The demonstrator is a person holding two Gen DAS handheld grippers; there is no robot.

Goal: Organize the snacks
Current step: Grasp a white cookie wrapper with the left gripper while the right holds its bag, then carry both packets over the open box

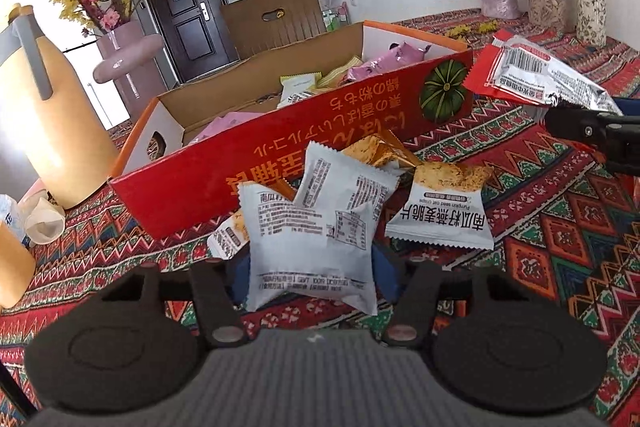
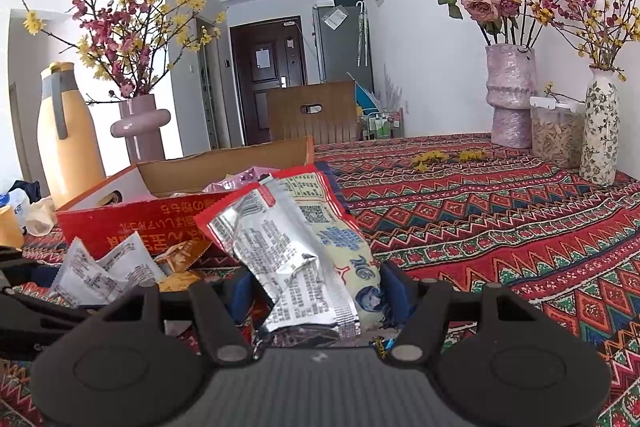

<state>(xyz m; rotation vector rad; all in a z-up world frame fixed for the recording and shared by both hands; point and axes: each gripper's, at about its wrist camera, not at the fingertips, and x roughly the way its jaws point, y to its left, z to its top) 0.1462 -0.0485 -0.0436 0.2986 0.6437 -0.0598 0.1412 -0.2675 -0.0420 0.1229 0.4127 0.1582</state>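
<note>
Box [image 1: 280, 147] wall close ahead; tablecloth [image 1: 560, 227] rightward bare.

A snack box [image 1: 280, 147] lies on the patterned tablecloth [image 1: 560, 227], with small packets [image 1: 384, 65] inside it. Before its near wall sits a cluster of snack packets [image 1: 440, 219]. At the box's nine o'clock stands a thermos jug [image 1: 52, 115]; at two o'clock, well apart, two vases [image 2: 510, 95] flank a storage jar [image 2: 556, 131].

left tongs [image 1: 310, 267] clamped, right tongs [image 2: 316, 291] clamped
</note>
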